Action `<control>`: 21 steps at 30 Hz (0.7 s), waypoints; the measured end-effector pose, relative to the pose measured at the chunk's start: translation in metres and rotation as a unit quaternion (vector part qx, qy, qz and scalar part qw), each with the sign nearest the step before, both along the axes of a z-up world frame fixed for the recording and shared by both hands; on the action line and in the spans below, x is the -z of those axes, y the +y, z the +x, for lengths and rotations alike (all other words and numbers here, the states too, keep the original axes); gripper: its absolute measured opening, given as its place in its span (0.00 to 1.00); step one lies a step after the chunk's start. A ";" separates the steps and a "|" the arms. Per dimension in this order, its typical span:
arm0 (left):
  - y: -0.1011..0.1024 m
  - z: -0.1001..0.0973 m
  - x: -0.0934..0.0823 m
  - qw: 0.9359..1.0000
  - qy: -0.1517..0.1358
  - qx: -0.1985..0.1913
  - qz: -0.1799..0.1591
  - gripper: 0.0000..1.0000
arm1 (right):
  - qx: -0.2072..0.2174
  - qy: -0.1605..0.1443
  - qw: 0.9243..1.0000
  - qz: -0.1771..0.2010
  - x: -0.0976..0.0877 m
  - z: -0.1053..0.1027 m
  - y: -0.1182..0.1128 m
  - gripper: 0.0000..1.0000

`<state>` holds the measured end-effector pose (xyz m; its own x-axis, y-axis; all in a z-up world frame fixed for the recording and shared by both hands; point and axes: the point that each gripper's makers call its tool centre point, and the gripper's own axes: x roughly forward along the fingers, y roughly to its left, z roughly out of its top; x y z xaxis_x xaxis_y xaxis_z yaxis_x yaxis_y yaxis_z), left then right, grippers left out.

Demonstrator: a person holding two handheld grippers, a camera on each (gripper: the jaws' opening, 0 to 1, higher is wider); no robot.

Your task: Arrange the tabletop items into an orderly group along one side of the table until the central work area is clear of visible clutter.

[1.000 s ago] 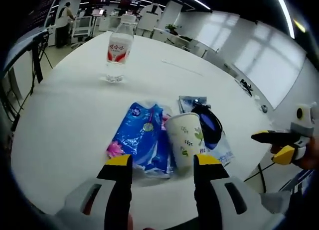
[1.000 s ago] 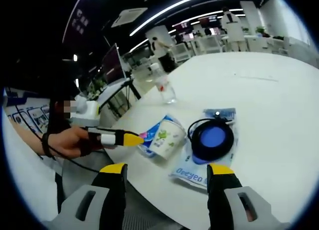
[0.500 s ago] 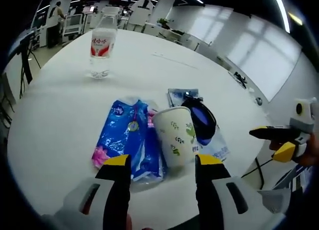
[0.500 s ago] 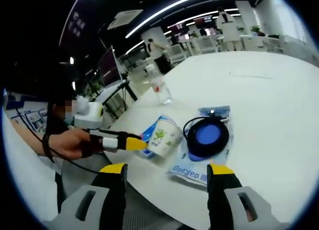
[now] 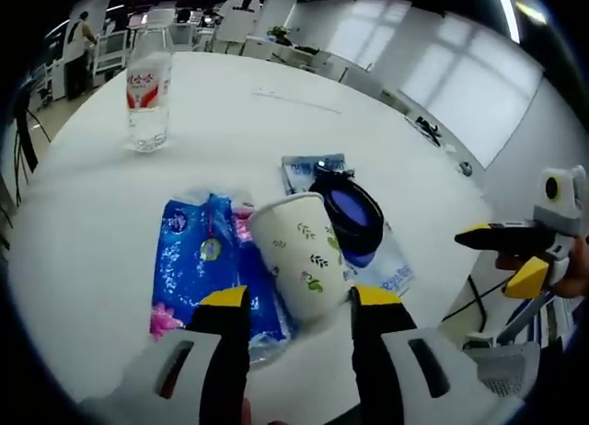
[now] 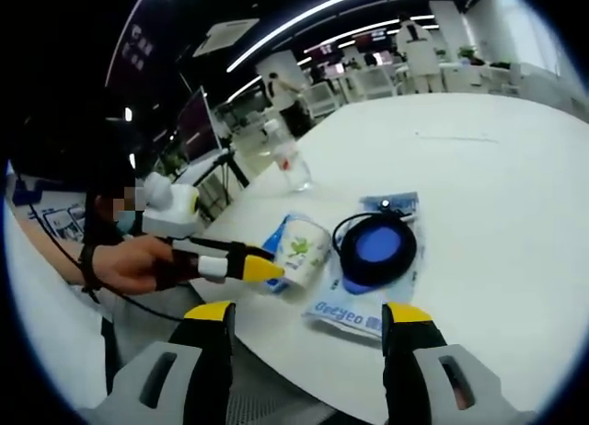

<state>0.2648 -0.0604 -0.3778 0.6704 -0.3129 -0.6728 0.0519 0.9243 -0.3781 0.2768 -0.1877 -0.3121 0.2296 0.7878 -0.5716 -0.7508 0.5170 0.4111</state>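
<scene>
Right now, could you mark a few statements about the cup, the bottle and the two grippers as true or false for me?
1. The paper cup sits between the left gripper's open jaws. True.
2. The water bottle lies on its side. False: it stands upright, apart from the other items.
3. The right gripper is clamped on the blue round object. False: its jaws are open and hold nothing.
4. The blue packet lies beside the cup. True.
5. The cup is plain white. False: it has a green leaf print.
</scene>
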 end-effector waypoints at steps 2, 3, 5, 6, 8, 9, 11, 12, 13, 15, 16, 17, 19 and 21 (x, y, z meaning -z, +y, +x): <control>-0.003 0.001 0.002 1.000 0.003 0.010 0.001 0.40 | 0.001 0.000 1.000 -0.001 -0.001 0.001 -0.001 0.65; -0.006 0.002 0.003 1.000 0.005 0.013 0.001 0.41 | 0.003 0.000 1.000 -0.001 -0.002 0.001 -0.002 0.65; -0.009 0.002 0.005 1.000 0.008 0.021 0.001 0.41 | 0.005 0.000 1.000 -0.001 -0.001 -0.001 -0.002 0.65; -0.011 0.002 0.006 1.000 0.011 0.028 0.004 0.40 | 0.006 0.000 1.000 -0.001 -0.001 -0.001 -0.002 0.65; -0.017 0.003 0.008 0.999 0.017 0.038 0.006 0.39 | 0.007 0.001 1.000 -0.001 0.000 0.001 -0.003 0.65; -0.017 0.003 0.010 0.999 0.020 0.043 0.011 0.38 | 0.007 0.001 1.000 -0.001 0.000 0.002 -0.003 0.65; -0.018 0.002 0.014 0.998 0.027 0.052 0.021 0.36 | 0.008 0.002 1.000 -0.001 0.001 -0.001 -0.002 0.65; -0.018 0.001 0.014 0.998 0.030 0.054 0.020 0.36 | 0.008 0.002 1.000 -0.001 0.001 -0.001 -0.002 0.65; -0.020 0.002 0.013 0.998 0.030 0.053 0.018 0.36 | 0.008 0.002 1.000 -0.001 0.002 -0.001 -0.002 0.65; -0.019 0.003 0.013 0.998 0.029 0.050 0.019 0.36 | 0.010 0.003 1.000 -0.001 0.003 -0.001 -0.003 0.65; -0.018 0.003 0.013 0.998 0.028 0.051 0.021 0.36 | 0.010 0.003 1.000 -0.001 0.002 -0.002 -0.003 0.65; -0.017 0.002 0.013 0.998 0.026 0.051 0.022 0.36 | 0.011 0.004 1.000 -0.001 0.002 -0.001 -0.004 0.65; -0.013 0.001 0.010 0.999 0.021 0.045 0.019 0.36 | 0.011 0.005 1.000 -0.002 0.002 0.000 -0.004 0.65; -0.011 0.001 0.010 0.999 0.019 0.042 0.015 0.36 | 0.010 0.005 1.000 -0.004 0.002 -0.001 -0.004 0.65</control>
